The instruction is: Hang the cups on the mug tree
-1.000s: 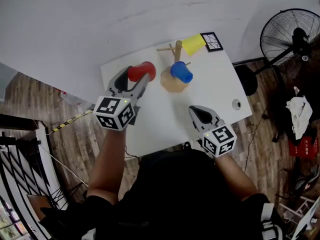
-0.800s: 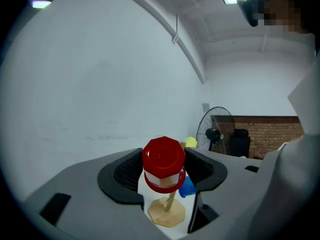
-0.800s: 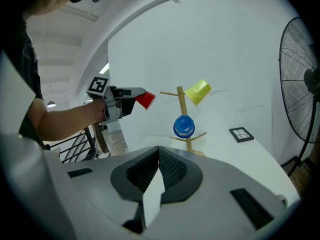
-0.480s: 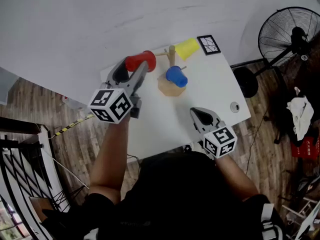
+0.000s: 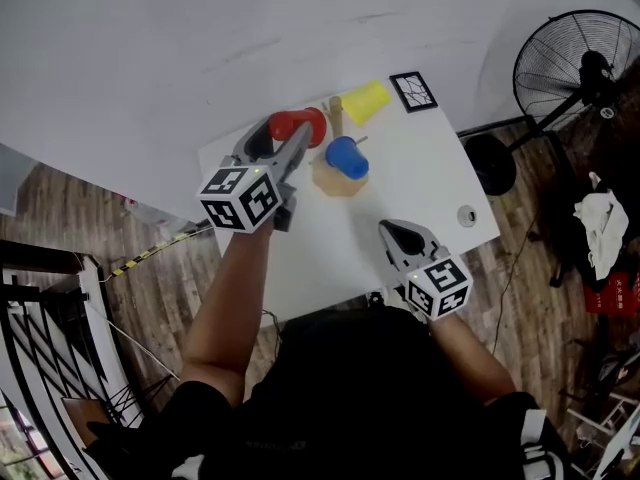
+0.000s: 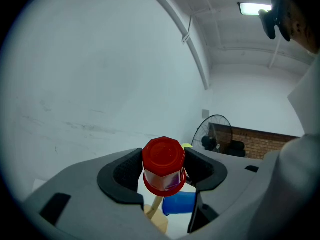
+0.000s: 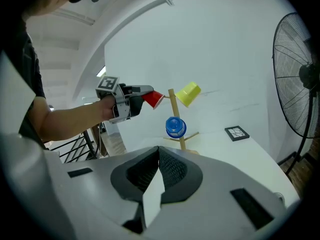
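Change: the left hand-held gripper point(image 5: 292, 140), clamped on the red plastic cup point(image 5: 298, 125), had carried it closer, just beside the wooden mug tree point(image 5: 336, 116).
Meaning: hanging looked imminent.
Right hand-held gripper point(image 7: 159, 171): jaws together, empty.

Three cups: red cup point(image 5: 298, 125), blue cup point(image 5: 346, 157), yellow cup point(image 5: 365, 101). One mug tree point(image 5: 323, 176). One fan point(image 5: 578, 74). One marker card point(image 5: 413, 91).

You had a white table point(image 5: 400, 203) before you, with a black-framed marker card point(image 5: 413, 91) at its one o'clock corner and a small round disc point(image 5: 467, 215) by its three o'clock edge. A floor fan point(image 5: 575, 68) stood beyond at two o'clock.
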Action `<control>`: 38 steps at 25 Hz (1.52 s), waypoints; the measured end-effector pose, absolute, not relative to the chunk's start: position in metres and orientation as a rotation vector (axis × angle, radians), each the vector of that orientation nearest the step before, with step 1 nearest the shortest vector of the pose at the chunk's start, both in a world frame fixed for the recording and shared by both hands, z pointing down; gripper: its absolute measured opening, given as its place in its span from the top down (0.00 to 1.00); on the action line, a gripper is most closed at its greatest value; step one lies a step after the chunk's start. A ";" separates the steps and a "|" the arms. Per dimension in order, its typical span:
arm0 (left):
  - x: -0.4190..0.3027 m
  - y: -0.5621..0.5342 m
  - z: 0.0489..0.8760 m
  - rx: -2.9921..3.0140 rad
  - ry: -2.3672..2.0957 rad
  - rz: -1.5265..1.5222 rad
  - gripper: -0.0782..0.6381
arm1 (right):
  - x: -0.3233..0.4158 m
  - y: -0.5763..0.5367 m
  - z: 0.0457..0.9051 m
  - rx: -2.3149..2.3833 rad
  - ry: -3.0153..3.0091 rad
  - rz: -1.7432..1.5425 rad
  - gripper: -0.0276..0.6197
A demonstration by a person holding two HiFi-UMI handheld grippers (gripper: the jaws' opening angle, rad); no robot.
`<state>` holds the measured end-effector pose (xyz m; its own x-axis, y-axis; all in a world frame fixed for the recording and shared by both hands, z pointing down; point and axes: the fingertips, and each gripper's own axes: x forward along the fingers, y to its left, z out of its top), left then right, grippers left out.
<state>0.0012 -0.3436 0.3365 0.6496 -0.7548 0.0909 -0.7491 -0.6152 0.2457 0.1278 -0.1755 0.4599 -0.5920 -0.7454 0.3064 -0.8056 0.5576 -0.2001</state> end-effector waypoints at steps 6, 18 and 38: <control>0.016 -0.350 0.347 2.613 -1.193 0.021 0.51 | 0.137 -0.173 0.464 1.341 -2.585 0.495 0.95; 0.014 -0.346 0.355 2.629 -1.188 0.083 0.49 | 0.134 -0.171 0.465 1.342 -2.583 0.500 0.95; -0.051 -0.277 0.365 2.602 -1.205 0.100 0.63 | 0.103 -0.180 0.444 1.347 -2.624 0.444 0.95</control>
<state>-0.0512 -0.2767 0.3654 0.6513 -0.7384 0.1750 -0.7571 -0.6167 0.2155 0.1026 -0.1798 0.4442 -0.5821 -0.7660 0.2728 -0.8131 0.5506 -0.1889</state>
